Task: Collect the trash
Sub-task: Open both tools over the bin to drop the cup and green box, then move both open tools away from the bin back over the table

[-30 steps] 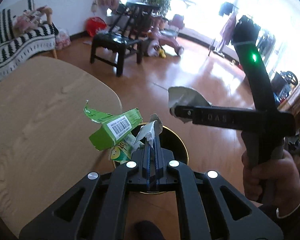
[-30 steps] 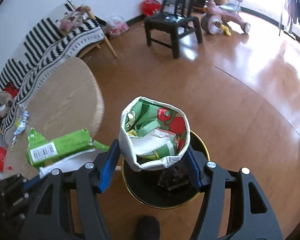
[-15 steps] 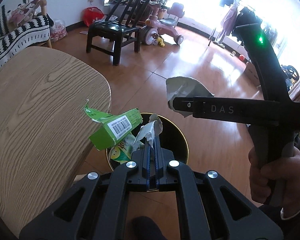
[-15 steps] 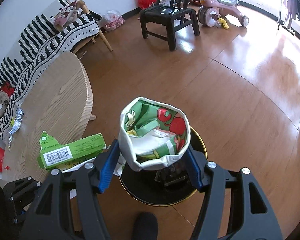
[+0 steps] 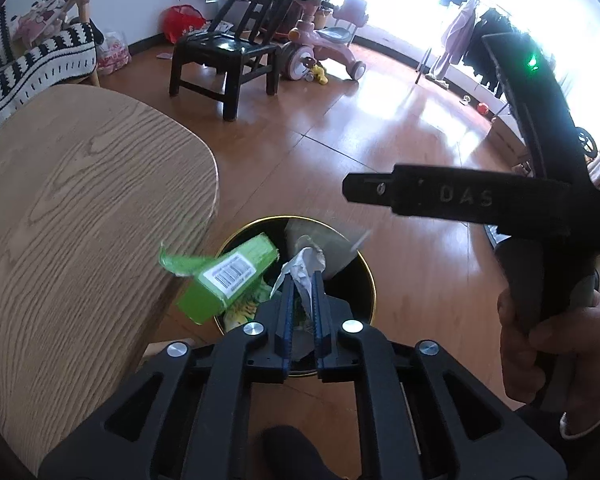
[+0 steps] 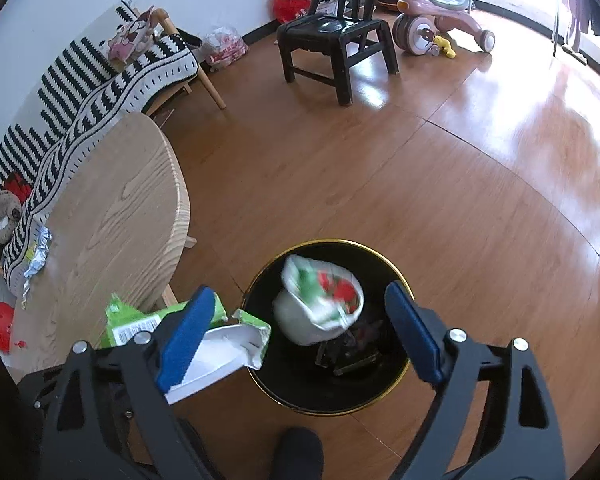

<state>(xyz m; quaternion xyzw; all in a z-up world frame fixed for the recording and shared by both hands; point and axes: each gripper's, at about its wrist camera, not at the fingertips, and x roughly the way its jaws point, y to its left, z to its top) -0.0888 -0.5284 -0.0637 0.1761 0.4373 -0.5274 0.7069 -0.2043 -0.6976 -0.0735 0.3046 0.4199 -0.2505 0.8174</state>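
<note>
At the far left stood the pale round wooden table (image 6: 112, 216), a scrap of crinkled silver foil wrapper (image 6: 36, 262) lying near its edge beside the striped blanket. Just off the table's rim hung the torn green cardboard carton with a barcode label (image 5: 228, 276), light and stiff enough to keep its shape, dangling over the edge of the black round bin with a gold rim (image 6: 396, 276). The left gripper (image 5: 302, 292) had its blue jaws parted only a little, just eased apart, with a crumpled white strip of wrapper (image 5: 306, 270) between them; whether the pads were pressing it I could not tell. That bundle looked flimsy and soft, best pinched at the crumpled neck where the layers bunch, since the carton's glossy flat sides would slip. Further right, the right gripper (image 6: 300, 332) had its jaws spread wide, just opened, holding nothing. Between and below them the white paper cup printed with green and red fruit (image 6: 320, 304) appeared blurred, inside the bin's mouth. It seemed light and easily crushed, so a gentle squeeze across its rim would suit
</note>
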